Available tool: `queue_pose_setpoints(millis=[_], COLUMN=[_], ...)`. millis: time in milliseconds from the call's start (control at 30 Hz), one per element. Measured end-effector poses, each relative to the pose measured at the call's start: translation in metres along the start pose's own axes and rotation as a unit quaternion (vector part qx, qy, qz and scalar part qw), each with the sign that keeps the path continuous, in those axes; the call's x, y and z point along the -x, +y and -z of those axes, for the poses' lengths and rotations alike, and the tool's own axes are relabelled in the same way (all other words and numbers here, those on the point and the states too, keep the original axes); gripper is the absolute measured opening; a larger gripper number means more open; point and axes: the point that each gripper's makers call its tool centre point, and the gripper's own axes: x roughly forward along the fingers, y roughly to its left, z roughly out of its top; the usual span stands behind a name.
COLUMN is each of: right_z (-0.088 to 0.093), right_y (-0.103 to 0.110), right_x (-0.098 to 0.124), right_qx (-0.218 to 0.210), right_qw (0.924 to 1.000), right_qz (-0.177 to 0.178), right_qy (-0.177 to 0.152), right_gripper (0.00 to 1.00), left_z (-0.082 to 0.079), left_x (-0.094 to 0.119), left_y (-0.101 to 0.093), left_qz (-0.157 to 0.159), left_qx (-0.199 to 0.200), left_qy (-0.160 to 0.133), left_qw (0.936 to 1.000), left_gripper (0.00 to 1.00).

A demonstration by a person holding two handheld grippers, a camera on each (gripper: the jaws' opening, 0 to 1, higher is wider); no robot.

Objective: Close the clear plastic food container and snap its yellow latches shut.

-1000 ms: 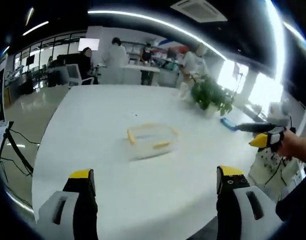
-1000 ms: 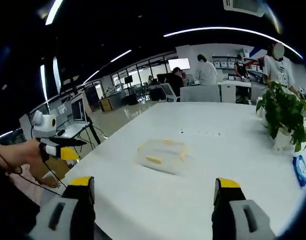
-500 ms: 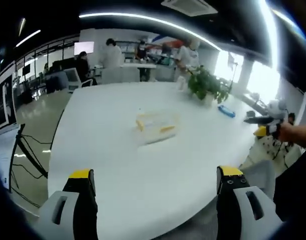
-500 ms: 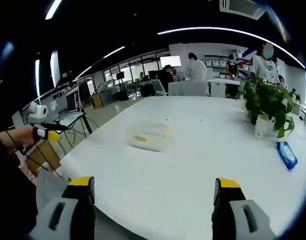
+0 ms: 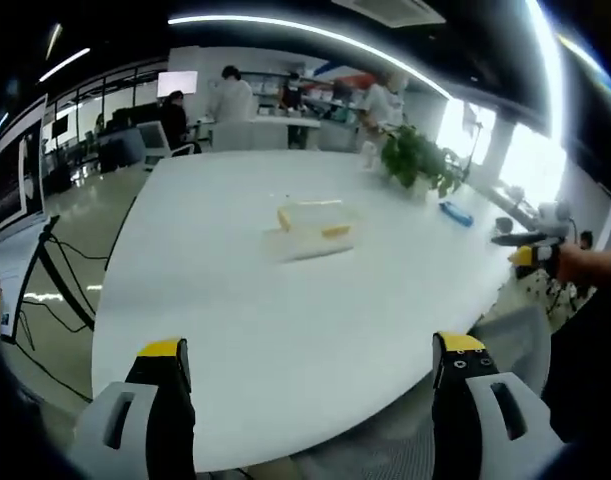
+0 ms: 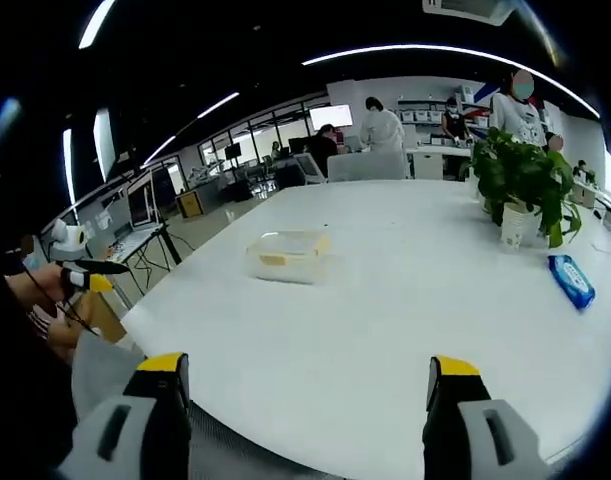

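Two hand-held grippers hung back from a white table [image 5: 235, 330] with a clear food container [image 5: 310, 229] out near its middle.

Both the left gripper [image 5: 310, 372] and the right gripper [image 6: 302, 380] were spread wide, grasping nothing, well apart from the container [image 6: 285, 256] and its yellow latches [image 6: 273, 260]. From that far back, a badly lined-up approach could likely shove the light box across the tabletop instead of seating its lid.

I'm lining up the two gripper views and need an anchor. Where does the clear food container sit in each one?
Left gripper view: the clear food container lies on the white table, above centre, past the open jaws.
Right gripper view: the container lies left of centre on the table, far beyond the open jaws.
Shared landmark: the potted plant near the table's far edge.
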Motion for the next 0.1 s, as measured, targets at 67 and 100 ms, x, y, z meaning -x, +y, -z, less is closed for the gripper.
queue_pose_setpoints(millis=[67,100], right_z=[0.0002,0.0008], right_y=[-0.0001,0.0001], right_x=[-0.0003,-0.0008], right_qx=[-0.010,-0.012], right_qw=[0.9999,0.9999], right_qz=[-0.003,-0.004], right_qy=[-0.003,-0.002], right_gripper=[1.00,1.00], left_z=[-0.0021,-0.0021], left_x=[-0.0002,-0.0004], left_y=[-0.0014,-0.0015], left_qz=[0.002,0.002], left_qx=[-0.003,-0.004], left_qy=[-0.003,-0.002], left_qw=[1.0000,1.0000], left_gripper=[0.99,0.99])
